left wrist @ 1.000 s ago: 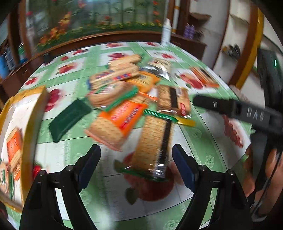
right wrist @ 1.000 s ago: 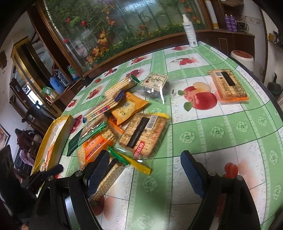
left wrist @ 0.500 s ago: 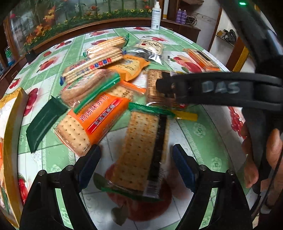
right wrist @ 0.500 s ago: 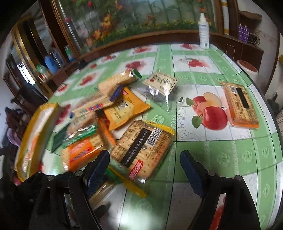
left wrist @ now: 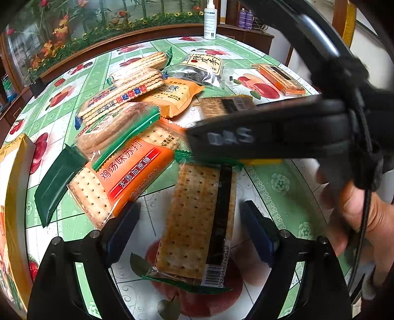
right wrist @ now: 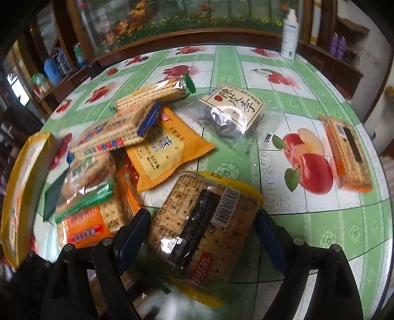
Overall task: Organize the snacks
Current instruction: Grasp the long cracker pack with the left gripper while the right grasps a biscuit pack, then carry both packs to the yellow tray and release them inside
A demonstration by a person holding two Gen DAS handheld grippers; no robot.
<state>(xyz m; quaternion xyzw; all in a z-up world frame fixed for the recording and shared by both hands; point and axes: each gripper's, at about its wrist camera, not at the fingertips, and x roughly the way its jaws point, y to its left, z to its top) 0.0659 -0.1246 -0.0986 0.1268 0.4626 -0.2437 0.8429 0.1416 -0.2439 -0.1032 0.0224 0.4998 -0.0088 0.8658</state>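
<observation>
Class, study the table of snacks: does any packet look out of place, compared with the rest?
Yes. One orange-edged cracker packet lies alone near the table's right edge, beside the printed apples, while the other snacks overlap in a jumbled pile at left. Nothing looks torn or spilled.

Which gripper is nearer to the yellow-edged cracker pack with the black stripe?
Right. The right gripper has its open jaws on either side of the yellow-edged cracker pack; the left gripper straddles the green-edged cracker pack beside it.

A round table (right wrist: pixel 320 216) in green fruit-print cloth stands before a flower-painted glass panel (right wrist: pixel 187 14) and dark wooden shelves (right wrist: pixel 344 49).
</observation>
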